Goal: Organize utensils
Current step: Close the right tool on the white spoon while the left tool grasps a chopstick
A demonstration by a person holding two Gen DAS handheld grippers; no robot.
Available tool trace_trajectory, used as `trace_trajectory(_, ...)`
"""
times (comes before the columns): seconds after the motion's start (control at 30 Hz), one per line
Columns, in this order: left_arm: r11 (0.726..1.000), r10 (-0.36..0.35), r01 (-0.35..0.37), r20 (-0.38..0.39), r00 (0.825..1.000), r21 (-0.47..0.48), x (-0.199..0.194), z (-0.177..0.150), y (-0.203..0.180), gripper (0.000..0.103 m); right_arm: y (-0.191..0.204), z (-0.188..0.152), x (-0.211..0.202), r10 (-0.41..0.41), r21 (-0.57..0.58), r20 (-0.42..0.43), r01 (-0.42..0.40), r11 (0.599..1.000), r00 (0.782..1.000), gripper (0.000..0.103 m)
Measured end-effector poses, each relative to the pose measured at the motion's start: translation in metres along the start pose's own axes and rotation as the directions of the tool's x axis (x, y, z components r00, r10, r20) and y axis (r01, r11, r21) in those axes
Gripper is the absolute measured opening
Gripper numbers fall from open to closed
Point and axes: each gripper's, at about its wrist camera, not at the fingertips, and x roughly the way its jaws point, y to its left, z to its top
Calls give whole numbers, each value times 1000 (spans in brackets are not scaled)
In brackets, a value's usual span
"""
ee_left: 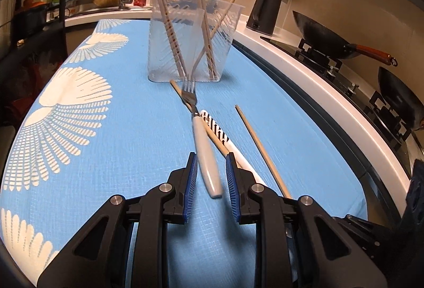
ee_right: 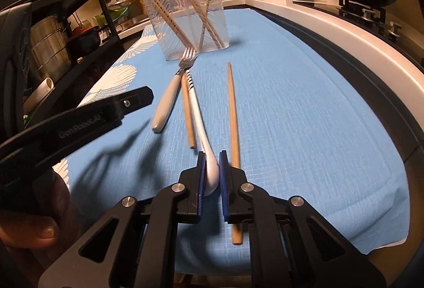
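Left wrist: my left fingers (ee_left: 211, 159) stand apart around the fork (ee_left: 205, 153) handle, pads not yet pressing it. I should close squarely on the handle and lift clear of the chopstick (ee_left: 212, 134) crossing beneath.

Right wrist: my right fingers (ee_right: 212, 159) are clamped on the spoon (ee_right: 204, 134) bowl end, its handle running ahead toward the cup (ee_right: 185, 20). Another chopstick (ee_right: 233, 134) lies just right of them; I'd lift straight up.

Sky-blue tablecloth (ee_left: 137, 134) printed with white fan motifs, cream-handled steel fork (ee_left: 205, 155), white spoon (ee_right: 204, 129) banded with black stripes, pale wooden chopsticks (ee_right: 233, 129), clear ribbed holder (ee_left: 190, 36), blue gripper pads (ee_left: 192, 182).
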Motion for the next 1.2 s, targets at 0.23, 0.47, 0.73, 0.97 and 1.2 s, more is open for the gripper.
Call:
trace_trajectory(0.23,999,43,-42,-31,999,20,16,2,-8,23,-11,11,-10,-26,-7,33,27,1000,999,10)
trace_trajectory(0.47,997,74,-73,-68,995,28,23,0,-5,22,-32,20,-15,-81,22,67,79,997,994,10)
trace_trajectory(0.73,989,147,-149,-69,987,-14,0,-10,23,17,-63,17,-9,-142,78,59,138,987,988,10)
trace_trajectory(0.97,955,297,-297,-21,955,1,-16,-18,31,35,-64,11,-2,-136,84,53,131,988,989,11)
trace_trajectory(1.2,980,184,-193,126,975,56,-23,-8,-8,50,-62,8,0,-107,77,62,102,992,992,12)
